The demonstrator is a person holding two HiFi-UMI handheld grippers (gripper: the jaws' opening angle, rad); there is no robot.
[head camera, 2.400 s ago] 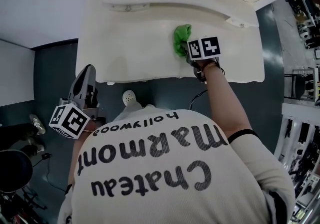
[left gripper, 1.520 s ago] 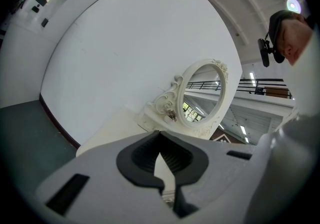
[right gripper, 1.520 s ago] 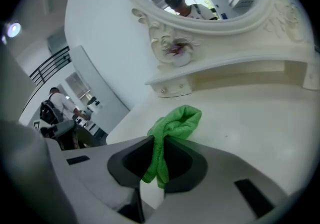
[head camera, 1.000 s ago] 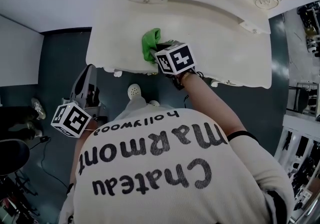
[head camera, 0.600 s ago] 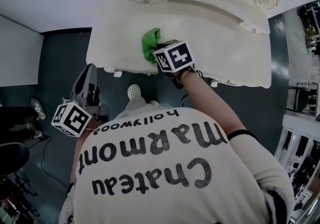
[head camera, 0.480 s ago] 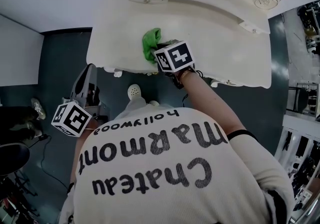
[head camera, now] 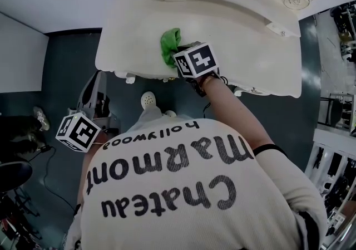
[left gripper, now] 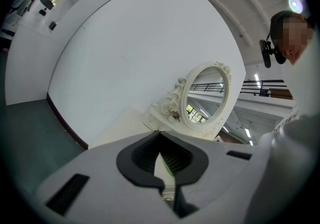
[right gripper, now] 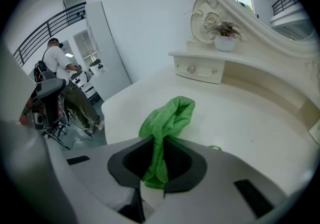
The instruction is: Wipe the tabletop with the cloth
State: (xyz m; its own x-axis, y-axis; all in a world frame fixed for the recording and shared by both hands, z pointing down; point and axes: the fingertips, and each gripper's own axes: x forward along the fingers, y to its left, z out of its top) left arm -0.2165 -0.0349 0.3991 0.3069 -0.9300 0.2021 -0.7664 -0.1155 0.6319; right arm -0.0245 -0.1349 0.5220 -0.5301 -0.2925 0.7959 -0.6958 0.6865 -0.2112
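At the tabletop [head camera: 245,48] front edge — green cloth [head camera: 169,45]
Pinched in the right gripper [right gripper: 151,180]; left gripper [left gripper: 167,188] pressed together, off-table.

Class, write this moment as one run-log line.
right gripper: shut on green cloth | cloth: on tabletop, near edge | left gripper: shut, empty, off tabletop

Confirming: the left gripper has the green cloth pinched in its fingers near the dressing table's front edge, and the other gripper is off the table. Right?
Not quite: the grippers are swapped. The right gripper has the green cloth pinched in its fingers near the dressing table's front edge, as the right gripper view shows. The left gripper is off the table.
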